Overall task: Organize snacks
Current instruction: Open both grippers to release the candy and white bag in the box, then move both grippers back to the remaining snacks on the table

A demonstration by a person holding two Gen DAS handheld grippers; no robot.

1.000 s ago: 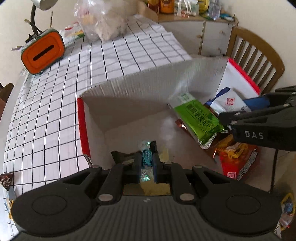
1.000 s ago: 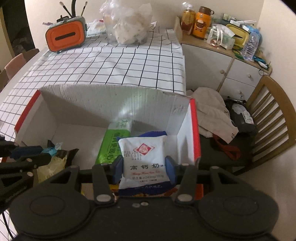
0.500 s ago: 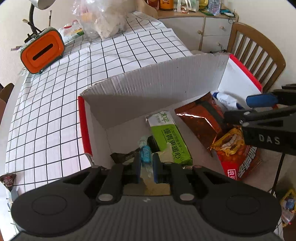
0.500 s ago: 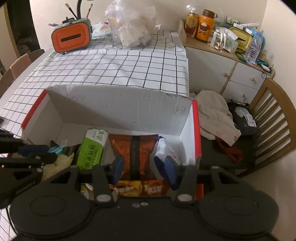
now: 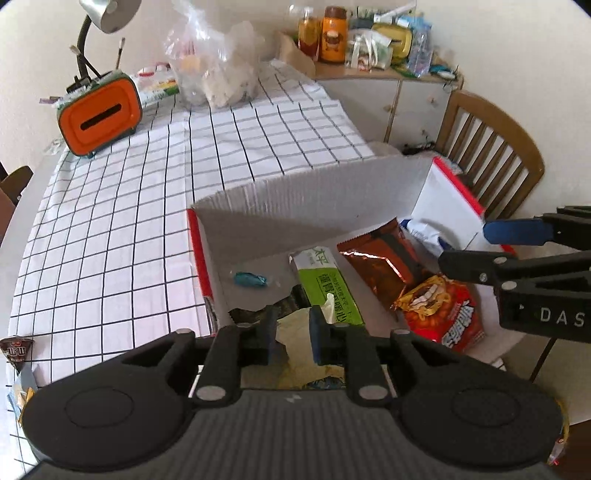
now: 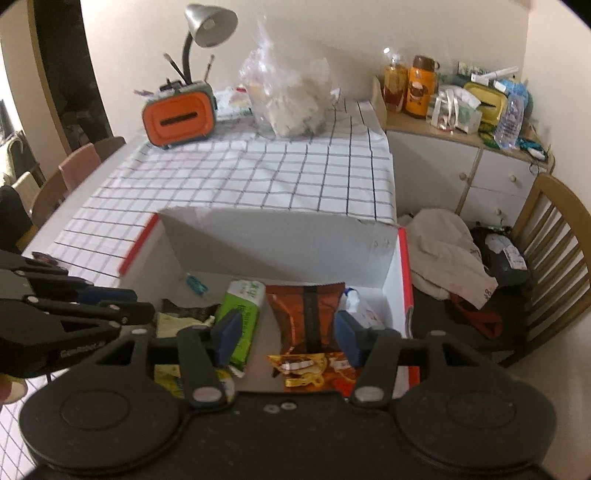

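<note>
Snack box: candy and white pouch lie inside, both grippers (left, right) just opening, empty; best lifted clear without snagging packets, then sent for remaining snacks.

This is a home dining area. A table under a black-and-white checked cloth fills the middle, with wooden chairs beside it. At its far end stand a desk lamp and an orange tissue box. To the far right, a white cabinet carries bottles, tissues and household clutter.
</note>
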